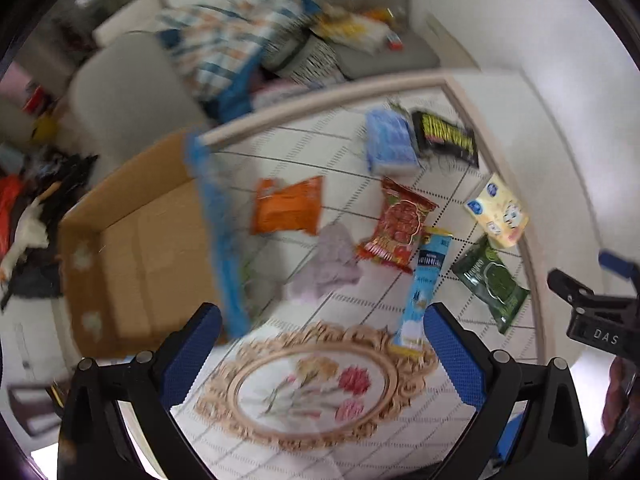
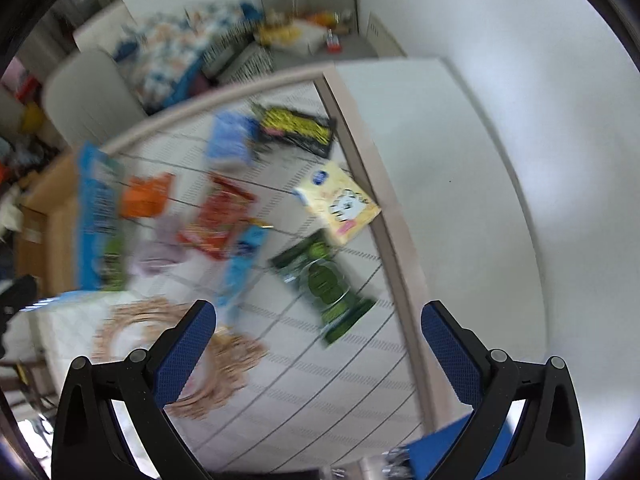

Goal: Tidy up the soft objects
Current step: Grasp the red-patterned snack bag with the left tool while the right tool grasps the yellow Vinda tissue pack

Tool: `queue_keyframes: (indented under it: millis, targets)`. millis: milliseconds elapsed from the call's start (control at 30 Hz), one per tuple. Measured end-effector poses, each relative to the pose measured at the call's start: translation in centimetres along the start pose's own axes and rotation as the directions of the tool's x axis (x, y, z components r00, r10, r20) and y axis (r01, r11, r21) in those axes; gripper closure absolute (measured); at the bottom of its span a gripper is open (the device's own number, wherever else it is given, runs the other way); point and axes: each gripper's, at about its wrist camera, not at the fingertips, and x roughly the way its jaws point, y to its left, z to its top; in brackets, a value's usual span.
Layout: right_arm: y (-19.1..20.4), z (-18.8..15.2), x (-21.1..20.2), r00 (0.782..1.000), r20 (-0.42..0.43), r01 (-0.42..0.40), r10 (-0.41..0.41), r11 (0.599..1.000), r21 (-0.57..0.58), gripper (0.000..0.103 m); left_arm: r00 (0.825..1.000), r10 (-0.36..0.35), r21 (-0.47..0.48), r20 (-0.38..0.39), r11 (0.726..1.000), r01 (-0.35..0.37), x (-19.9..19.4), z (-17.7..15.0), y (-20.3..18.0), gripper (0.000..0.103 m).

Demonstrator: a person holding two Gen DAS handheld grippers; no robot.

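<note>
Several soft packets lie on a tiled tabletop (image 1: 348, 184): an orange bag (image 1: 288, 205), a red snack bag (image 1: 396, 224), a long blue packet (image 1: 424, 284), a green bag (image 1: 490, 282), a yellow packet (image 1: 498, 210), a black-and-yellow bag (image 1: 446, 138), a light blue pack (image 1: 390, 142) and a lilac cloth (image 1: 332, 268). My left gripper (image 1: 320, 356) is open and empty above a floral oval mat (image 1: 316, 388). My right gripper (image 2: 318, 354) is open and empty, above the table near the green bag (image 2: 326, 284). Its tip shows at the left wrist view's right edge (image 1: 592, 304).
An open cardboard box (image 1: 140, 252) stands left of the table, with a blue-edged tray or lid (image 1: 218, 236) along its near side. Chairs piled with a checked cloth (image 1: 216, 44) stand behind. A white surface (image 2: 452, 184) lies right of the table rim.
</note>
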Motion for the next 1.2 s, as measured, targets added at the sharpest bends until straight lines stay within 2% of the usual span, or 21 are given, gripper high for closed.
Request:
queue_keyframes:
  millis: [133, 200, 300, 367, 433, 467, 533, 633, 700, 767, 867, 1067, 1200]
  targets:
    - [-0.5, 4.3, 7.0, 0.997, -0.072, 0.009, -0.015, 0.997, -0.082, 0.0, 0.996, -0.019, 0.041, -0.088, 0.999, 0.023, 6.5, 4.1, -2.7, 0.0]
    - [-0.6, 5.8, 9.8, 0.995, -0.102, 0.01, -0.021, 0.995, -0.104, 0.0, 0.992, -0.031, 0.076, -0.125, 0.996, 0.04, 9.2, 5.3, -4.4, 0.0]
    - [-0.7, 7.2, 13.1, 0.989, -0.148, -0.021, 0.003, 0.992, -0.124, 0.0, 0.984, -0.006, 0.157, -0.18, 0.987, 0.035, 13.3, 6.4, -7.0, 0.003]
    - [-0.7, 7.9, 15.1, 0.983, -0.18, -0.068, 0.046, 0.99, -0.122, 0.001, 0.975, 0.008, 0.187, -0.222, 0.982, 0.034, 15.8, 6.8, -8.1, 0.016]
    - [-0.8, 8.4, 16.5, 0.977, -0.203, -0.097, 0.072, 0.988, -0.117, 0.004, 0.965, 0.013, 0.178, -0.262, 0.983, 0.036, 17.7, 7.0, -8.3, 0.038]
    - [-0.8, 8.6, 17.1, 0.974, -0.213, -0.101, 0.074, 0.988, -0.118, 0.007, 0.961, 0.003, 0.167, -0.277, 0.985, 0.045, 18.3, 7.1, -8.3, 0.039]
    - [-0.6, 9.1, 18.0, 0.976, -0.213, -0.081, 0.05, 0.987, -0.137, 0.007, 0.957, -0.023, 0.146, -0.289, 0.987, 0.068, 19.0, 7.3, -8.2, 0.039]
    - [-0.3, 9.6, 19.3, 0.972, -0.233, -0.078, 0.038, 0.984, -0.161, 0.007, 0.953, -0.023, 0.153, -0.303, 0.986, 0.073, 20.0, 7.2, -8.4, 0.04]
    - [-0.2, 9.9, 20.3, 0.964, -0.262, -0.096, 0.053, 0.983, -0.156, 0.018, 0.949, -0.046, 0.13, -0.313, 0.987, 0.091, 20.6, 7.1, -8.4, 0.049]
    - [-0.4, 10.1, 21.0, 0.958, -0.28, -0.102, 0.059, 0.985, -0.141, 0.026, 0.953, -0.046, 0.122, -0.299, 0.989, 0.086, 20.6, 7.1, -8.6, 0.053]
    - [-1.0, 10.4, 21.4, 0.956, -0.278, -0.12, 0.091, 0.989, -0.09, 0.028, 0.958, -0.038, 0.105, -0.285, 0.992, 0.071, 20.4, 7.2, -8.8, 0.058]
    - [-2.3, 9.9, 20.2, 0.958, -0.259, -0.128, 0.123, 0.992, 0.001, 0.031, 0.971, -0.054, 0.027, -0.232, 0.998, 0.062, 18.1, 7.5, -7.8, 0.059]
    - [-2.5, 9.3, 17.4, 0.963, -0.219, -0.148, 0.157, 0.987, 0.059, 0.032, 0.983, -0.09, -0.045, -0.159, 0.995, 0.083, 14.3, 7.0, -6.9, 0.06]
